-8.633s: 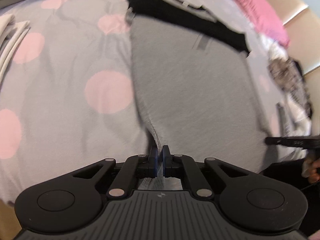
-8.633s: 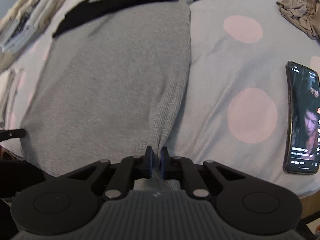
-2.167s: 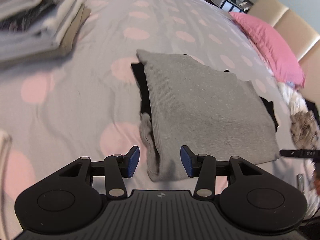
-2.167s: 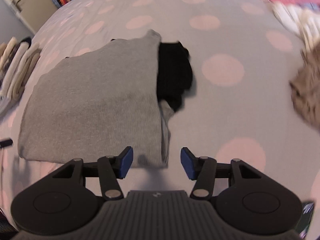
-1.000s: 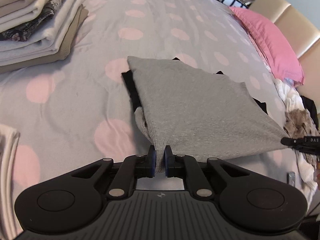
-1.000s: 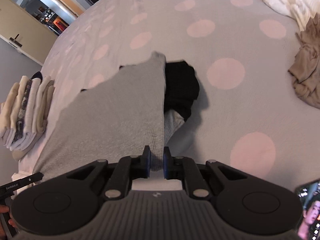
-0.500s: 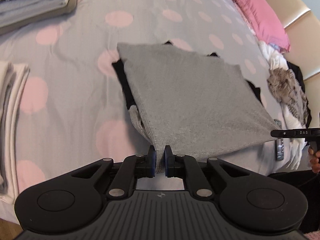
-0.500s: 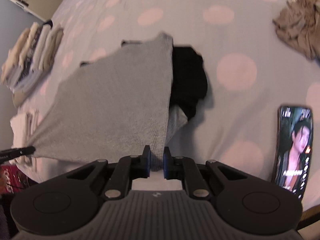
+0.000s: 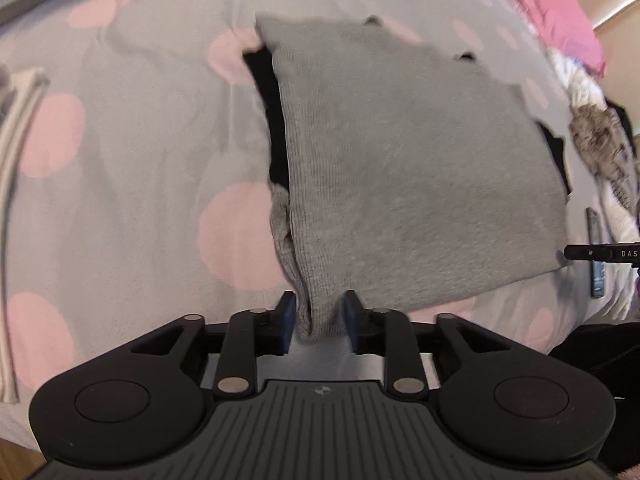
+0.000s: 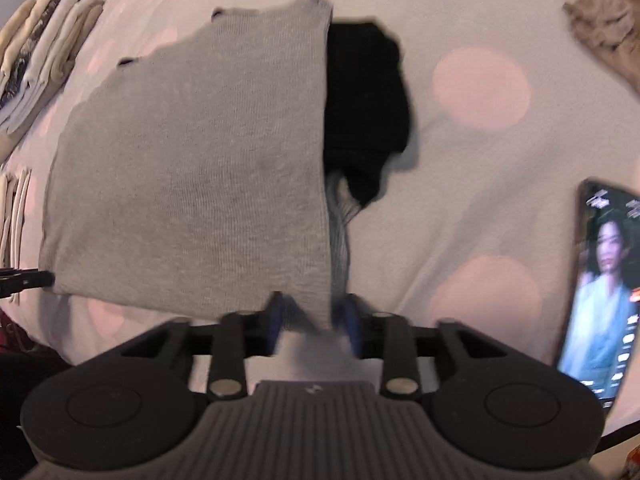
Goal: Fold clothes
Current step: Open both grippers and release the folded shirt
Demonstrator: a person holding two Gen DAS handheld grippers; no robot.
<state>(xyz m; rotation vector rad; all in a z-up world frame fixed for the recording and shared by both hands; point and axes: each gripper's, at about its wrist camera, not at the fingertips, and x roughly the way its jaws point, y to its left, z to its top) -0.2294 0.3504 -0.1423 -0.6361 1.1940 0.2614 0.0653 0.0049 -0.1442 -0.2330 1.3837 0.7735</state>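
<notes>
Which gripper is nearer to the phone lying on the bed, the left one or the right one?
The right gripper: the phone lies just to its right. The left gripper is at the opposite corner of the grey garment, so the folded cloth separates it from the phone.

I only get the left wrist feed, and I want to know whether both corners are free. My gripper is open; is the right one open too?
Observer: Yes. In the right wrist view the right gripper is open, though blurred, and the gray top's corner lies between its fingers.
Operator: Is the black part tucked under on that side?
Observer: No. A wide lump of black fabric sticks out past the gray fold's right edge.
Operator: Is there anything near that gripper to watch for?
Observer: A phone with its screen lit lies on the bedspread, to the gripper's right and clear of the top.
</notes>
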